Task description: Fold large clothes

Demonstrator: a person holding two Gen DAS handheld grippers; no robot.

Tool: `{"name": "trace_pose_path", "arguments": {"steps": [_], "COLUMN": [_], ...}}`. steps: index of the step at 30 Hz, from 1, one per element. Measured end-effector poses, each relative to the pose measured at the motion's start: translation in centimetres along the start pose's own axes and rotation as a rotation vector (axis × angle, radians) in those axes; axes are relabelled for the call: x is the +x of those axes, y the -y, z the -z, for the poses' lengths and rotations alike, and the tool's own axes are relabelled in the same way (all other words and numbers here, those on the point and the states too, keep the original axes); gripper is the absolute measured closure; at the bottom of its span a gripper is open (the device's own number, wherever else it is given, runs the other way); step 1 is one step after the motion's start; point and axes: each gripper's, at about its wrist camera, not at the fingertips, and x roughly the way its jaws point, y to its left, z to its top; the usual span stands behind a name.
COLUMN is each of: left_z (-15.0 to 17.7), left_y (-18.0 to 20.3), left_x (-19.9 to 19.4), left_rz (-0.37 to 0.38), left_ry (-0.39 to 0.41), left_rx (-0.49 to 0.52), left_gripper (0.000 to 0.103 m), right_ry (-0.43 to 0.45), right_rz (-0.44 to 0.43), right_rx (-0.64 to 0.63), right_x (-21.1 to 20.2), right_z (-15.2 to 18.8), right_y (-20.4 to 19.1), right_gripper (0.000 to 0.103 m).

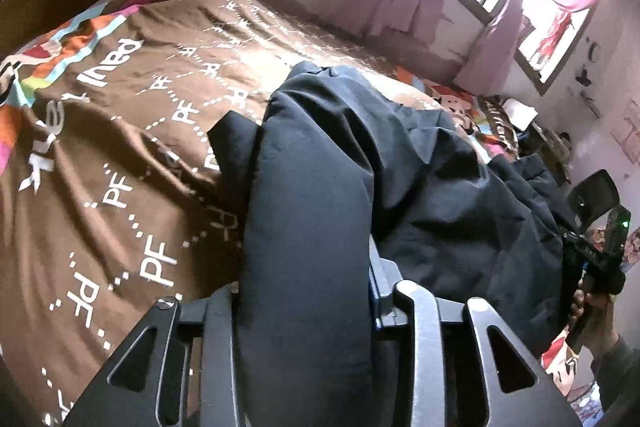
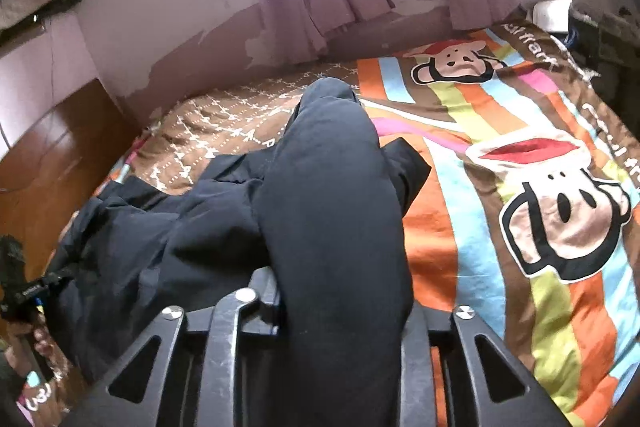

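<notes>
I have a dark padded garment caught in both grippers, a thick roll of it running forward between the jaws of each. My left gripper and right gripper are each partly parted around that bulk; whether the pads press on it I cannot tell. The rest of the garment lies bunched on the bed between and ahead of them. I judge I'm mid-fold, laying an edge over; next comes setting it flat and letting go. Both grippers tilt downward toward the bed.
</notes>
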Motion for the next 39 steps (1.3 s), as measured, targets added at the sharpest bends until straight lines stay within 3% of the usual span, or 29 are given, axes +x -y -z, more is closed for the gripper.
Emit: {"name": "trace_pose_path", "arguments": {"steps": [1,3,5,7,9,10,12,17,27,30,39], "left_z": [0.0,0.0,0.1,0.3,0.4,0.5,0.6,1.1,1.9,2.3,3.8], "left_y": [0.0,0.0,0.2,0.8,1.5,1.9,2.5,5.0,10.1,11.7,15.7], "left_x": [-0.1,0.0,-0.3,-1.2,-2.2,-2.6,-3.0,-4.5,-9.6,-11.9,-17.6], "left_rz": [-0.013,-0.047,-0.089,-0.128,-0.141,-0.152,-0.173,-0.189,-0.202,-0.157,-0.138], "left_ry": [0.0,-0.003,0.006,0.064,0.116,0.128,0.139,0.159,0.246,0.266,0.314], "left_rx": [-0.009,-0.022,-0.02,-0.004,0.018,0.026,0.035,0.069,0.174,0.226,0.32], "left_gripper": [0.064,0.056,0.038,0.024,0.017,0.011,0.009,0.007,0.003,0.003,0.002], "right_ry": [0.0,-0.005,-0.019,-0.02,0.006,0.021,0.039,0.1,0.23,0.246,0.221], "right_rz": [0.01,0.021,0.041,0.069,0.123,0.138,0.16,0.169,0.072,0.053,0.014], "right_rx": [-0.002,-0.002,-0.003,-0.015,-0.037,-0.044,-0.052,-0.064,-0.14,-0.159,-0.16], "right_x": [0.1,0.3,0.6,0.6,0.1,-0.2,-0.8,-2.9,-9.8,-11.6,-17.2], "right_z": [0.0,0.3,0.5,0.6,0.8,0.8,1.0,1.2,2.5,2.6,3.4], "right_y": [-0.1,-0.2,-0.1,-0.1,-0.5,-0.6,-0.8,-2.0,-7.5,-8.5,-10.0], "right_gripper": [0.066,0.046,0.032,0.026,0.013,0.012,0.006,0.005,0.001,0.001,0.001]}}
